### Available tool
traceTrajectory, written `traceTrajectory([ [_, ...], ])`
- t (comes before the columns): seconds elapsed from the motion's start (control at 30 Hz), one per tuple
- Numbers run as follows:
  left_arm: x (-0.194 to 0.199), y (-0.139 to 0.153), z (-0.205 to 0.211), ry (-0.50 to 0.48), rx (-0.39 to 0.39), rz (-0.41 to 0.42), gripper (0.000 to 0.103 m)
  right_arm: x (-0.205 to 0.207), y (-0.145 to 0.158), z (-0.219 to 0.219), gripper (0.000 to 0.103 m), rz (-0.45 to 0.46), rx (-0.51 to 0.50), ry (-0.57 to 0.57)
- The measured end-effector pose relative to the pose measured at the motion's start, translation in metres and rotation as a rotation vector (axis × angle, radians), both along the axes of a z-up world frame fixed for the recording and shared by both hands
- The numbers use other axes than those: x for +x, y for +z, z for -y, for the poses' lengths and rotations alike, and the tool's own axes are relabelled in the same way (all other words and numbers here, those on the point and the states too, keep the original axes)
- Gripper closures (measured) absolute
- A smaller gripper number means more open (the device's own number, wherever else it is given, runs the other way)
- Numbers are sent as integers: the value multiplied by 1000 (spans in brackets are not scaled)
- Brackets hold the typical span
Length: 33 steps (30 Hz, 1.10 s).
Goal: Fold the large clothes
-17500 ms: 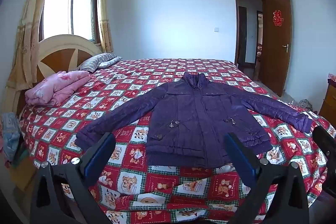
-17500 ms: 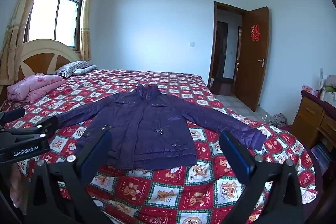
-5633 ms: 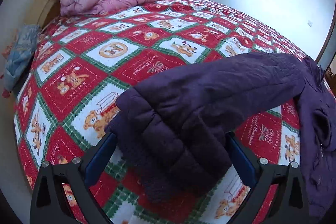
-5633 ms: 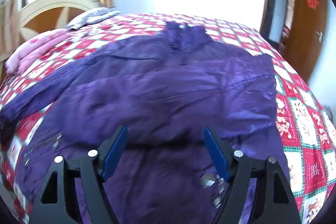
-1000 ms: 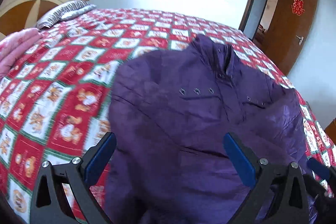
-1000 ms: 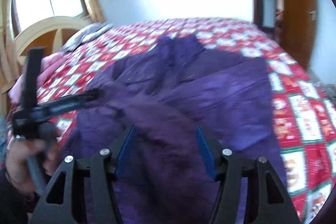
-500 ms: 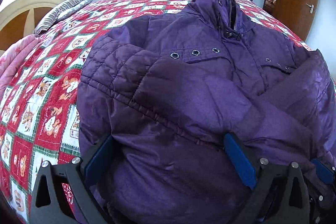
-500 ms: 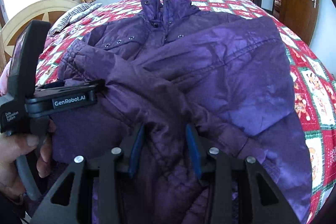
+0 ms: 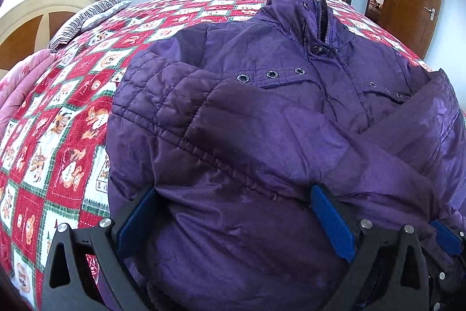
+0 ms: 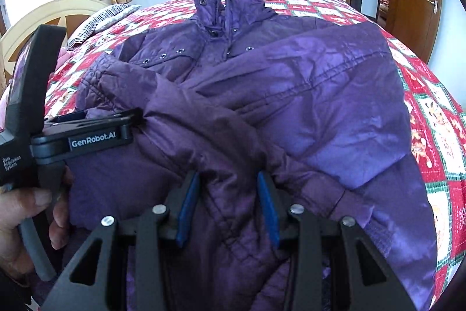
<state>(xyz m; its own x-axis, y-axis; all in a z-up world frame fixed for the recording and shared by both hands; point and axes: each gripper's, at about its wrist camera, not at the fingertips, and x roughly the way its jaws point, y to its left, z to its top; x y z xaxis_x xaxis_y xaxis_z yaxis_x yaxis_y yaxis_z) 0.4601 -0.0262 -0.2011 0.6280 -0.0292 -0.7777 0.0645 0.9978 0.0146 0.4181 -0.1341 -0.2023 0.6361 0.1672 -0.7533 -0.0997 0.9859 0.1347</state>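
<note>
Right tool (image 10: 228,206) clamped on the purple jacket's (image 9: 291,112) folded sleeve; left tool (image 9: 236,220) spread wide, straddling its hem.

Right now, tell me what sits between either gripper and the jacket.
Nothing visible does. The right gripper is already clamped on a bunched fold of the purple jacket, near its crossed sleeves. The left gripper stands open, with the jacket's lower body bulging between its fingers.
</note>
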Motion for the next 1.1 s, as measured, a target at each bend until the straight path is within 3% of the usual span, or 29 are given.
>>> traceTrajectory([
  [0.5, 2, -1, 2, -2, 13, 4, 1, 1, -1, -1, 59, 8, -10, -2],
  [0.67, 5, 3, 3, -24, 34, -35, 1, 1, -2, -2, 58, 1, -18, 6],
  [0.73, 4, 14, 4, -47, 69, -53, 1, 2, 1, -1, 57, -13, -20, 25],
  [0.8, -3, 35, 2, -60, 88, -14, 1, 3, 8, 1, 55, -28, -13, 59],
  [0.97, 4, 91, -10, -83, -37, 63, 1, 8, 47, 4, 28, 43, -29, 116],
  [1.1, 48, 107, -3, -71, -76, 56, 1, 45, 77, 12, 27, 59, -2, 111],
])
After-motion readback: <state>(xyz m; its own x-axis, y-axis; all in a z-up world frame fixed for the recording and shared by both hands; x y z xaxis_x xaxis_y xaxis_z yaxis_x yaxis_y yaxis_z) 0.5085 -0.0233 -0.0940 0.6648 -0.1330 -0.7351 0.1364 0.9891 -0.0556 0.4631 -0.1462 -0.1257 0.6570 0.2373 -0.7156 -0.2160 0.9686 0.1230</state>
